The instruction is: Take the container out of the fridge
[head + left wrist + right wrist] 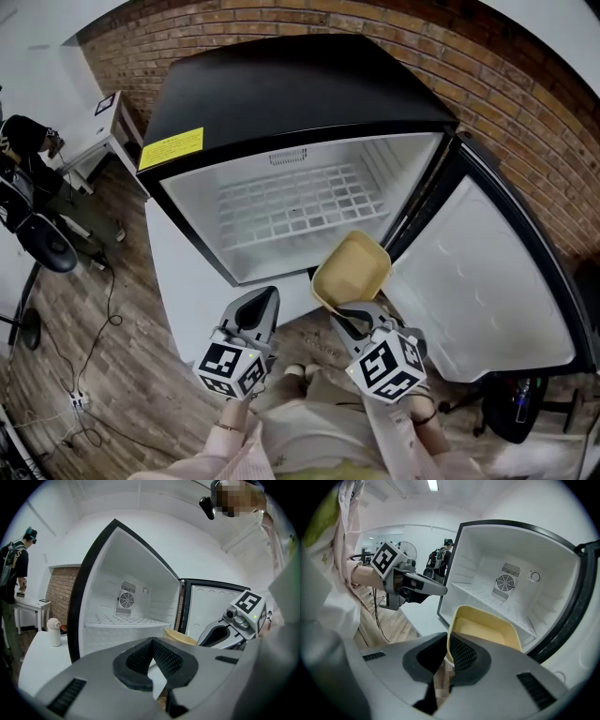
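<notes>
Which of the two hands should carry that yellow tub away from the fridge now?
The right gripper: its jaws grip the yellow tub by its rim, outside the open fridge. The left gripper is shut and empty.

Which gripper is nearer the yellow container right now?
Right. The right gripper clamps the rim of the yellow container; the left gripper sits shut and empty to its left, apart.

My left tool (265,296) points forward at waist height, its jaws closed tip to tip with nothing in them. My right tool (345,317) is just beside it and reaches a little farther forward, jaws pinched on the rim of the container (352,267). My left wrist (230,429) and right wrist (424,412) are close to my body.
</notes>
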`<state>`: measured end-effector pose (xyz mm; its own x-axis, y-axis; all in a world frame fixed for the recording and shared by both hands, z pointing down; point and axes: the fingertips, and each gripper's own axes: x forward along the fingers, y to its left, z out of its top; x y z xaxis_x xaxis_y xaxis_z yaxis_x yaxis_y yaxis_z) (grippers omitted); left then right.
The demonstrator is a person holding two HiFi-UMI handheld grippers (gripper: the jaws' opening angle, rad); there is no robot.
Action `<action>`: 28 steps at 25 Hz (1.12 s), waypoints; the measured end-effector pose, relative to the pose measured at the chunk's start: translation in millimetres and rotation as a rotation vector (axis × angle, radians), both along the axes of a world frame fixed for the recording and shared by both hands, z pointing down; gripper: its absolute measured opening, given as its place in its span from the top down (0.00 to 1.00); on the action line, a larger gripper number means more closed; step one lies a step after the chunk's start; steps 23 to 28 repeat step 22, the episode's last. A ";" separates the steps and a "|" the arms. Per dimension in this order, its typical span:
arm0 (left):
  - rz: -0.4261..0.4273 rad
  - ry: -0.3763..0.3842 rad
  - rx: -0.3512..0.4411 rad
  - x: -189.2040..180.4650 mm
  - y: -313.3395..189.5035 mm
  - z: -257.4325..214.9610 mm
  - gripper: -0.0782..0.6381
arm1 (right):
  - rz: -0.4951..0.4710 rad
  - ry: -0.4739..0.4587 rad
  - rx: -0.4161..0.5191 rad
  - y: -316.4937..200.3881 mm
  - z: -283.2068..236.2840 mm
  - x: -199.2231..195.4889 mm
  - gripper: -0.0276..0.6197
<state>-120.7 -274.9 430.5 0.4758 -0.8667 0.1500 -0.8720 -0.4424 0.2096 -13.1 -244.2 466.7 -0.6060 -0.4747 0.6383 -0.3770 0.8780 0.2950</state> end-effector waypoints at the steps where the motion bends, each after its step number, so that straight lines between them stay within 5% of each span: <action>1: -0.004 -0.001 0.002 -0.8 -0.4 -0.4 0.90 | -0.003 0.000 0.002 -0.8 -0.2 -0.4 0.92; 28: -0.017 -0.016 -0.004 -3.4 -0.1 4.2 0.90 | -0.007 -0.001 0.013 -4.8 -3.3 -1.1 0.92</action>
